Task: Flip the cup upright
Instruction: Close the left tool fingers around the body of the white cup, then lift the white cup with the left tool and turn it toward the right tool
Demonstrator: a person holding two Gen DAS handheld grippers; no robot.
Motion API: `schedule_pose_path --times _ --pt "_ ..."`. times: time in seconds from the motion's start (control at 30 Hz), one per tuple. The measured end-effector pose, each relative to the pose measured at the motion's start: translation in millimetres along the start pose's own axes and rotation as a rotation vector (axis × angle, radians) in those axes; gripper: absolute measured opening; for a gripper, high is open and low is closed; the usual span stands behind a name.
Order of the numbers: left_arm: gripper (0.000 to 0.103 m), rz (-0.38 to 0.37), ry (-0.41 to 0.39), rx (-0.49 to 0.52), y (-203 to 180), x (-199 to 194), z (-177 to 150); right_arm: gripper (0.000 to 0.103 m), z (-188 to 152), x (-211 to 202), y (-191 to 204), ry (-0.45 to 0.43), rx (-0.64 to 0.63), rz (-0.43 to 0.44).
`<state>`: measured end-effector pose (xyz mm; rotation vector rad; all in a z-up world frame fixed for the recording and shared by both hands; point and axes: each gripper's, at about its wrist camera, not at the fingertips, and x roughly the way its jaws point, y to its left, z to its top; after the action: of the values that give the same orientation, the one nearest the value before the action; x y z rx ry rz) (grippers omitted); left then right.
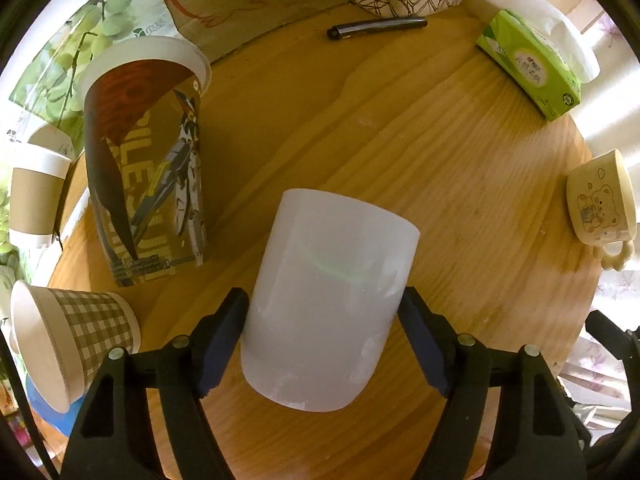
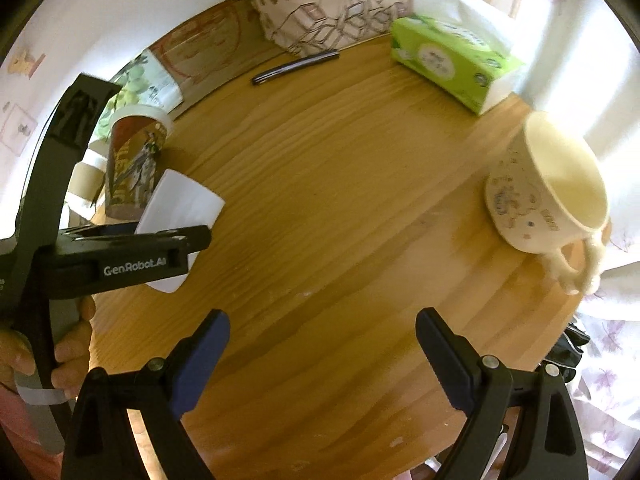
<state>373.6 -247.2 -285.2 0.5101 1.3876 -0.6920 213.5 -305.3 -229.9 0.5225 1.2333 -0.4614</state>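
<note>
A plain white cup (image 1: 328,300) is between the two fingers of my left gripper (image 1: 324,344), which is shut on its sides. The cup is tilted, with one end pointing away from me over the round wooden table (image 1: 440,184). In the right wrist view the same white cup (image 2: 180,208) shows at the left, held tilted above the table by the left gripper (image 2: 168,248). My right gripper (image 2: 322,364) is open and empty above the near part of the table.
A tall printed paper cup (image 1: 148,168) stands at the left, with a checked paper cup (image 1: 76,336) on its side and a brown coffee cup (image 1: 36,196) nearby. A cream bear mug (image 2: 548,184) lies on its side at the right edge. A green tissue pack (image 2: 448,60), a pen (image 2: 296,66) and a printed bag (image 2: 332,4) are at the back.
</note>
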Motion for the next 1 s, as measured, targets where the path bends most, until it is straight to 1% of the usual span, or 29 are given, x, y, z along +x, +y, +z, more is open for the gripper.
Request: schedule_pose_path --times 0.1,0.13,0.37,0.67,0.73,0.87,1.0 --pt "0.079 -0.007 -0.003 -0.003 1 0 -1 0.094 -1 -3 -6 -0.005 0.015 -0.007" --pt "0.079 -0.011 -0.006 -0.005 7 -4 -7 0.094 -2 -5 -7 -0.006 0.018 -0.007" --pt "0.078 -0.037 -0.012 -0.022 13 -1 -6 0.094 -4 -11 -12 -0.009 0.019 -0.004" --pt "0.078 -0.064 -0.003 -0.066 27 -7 0 0.094 -4 -17 -11 -0.016 0.002 0.013" --pt "0.078 -0.071 -0.004 -0.074 22 -14 1 0.094 -3 -18 -13 -0.015 0.0 0.015" --pt "0.078 -0.052 -0.005 -0.079 23 -27 4 0.094 -3 -21 -18 -0.017 -0.001 0.028" --pt "0.078 -0.049 0.001 -0.104 23 -38 -3 0.094 -4 -28 -22 -0.023 -0.011 0.046"
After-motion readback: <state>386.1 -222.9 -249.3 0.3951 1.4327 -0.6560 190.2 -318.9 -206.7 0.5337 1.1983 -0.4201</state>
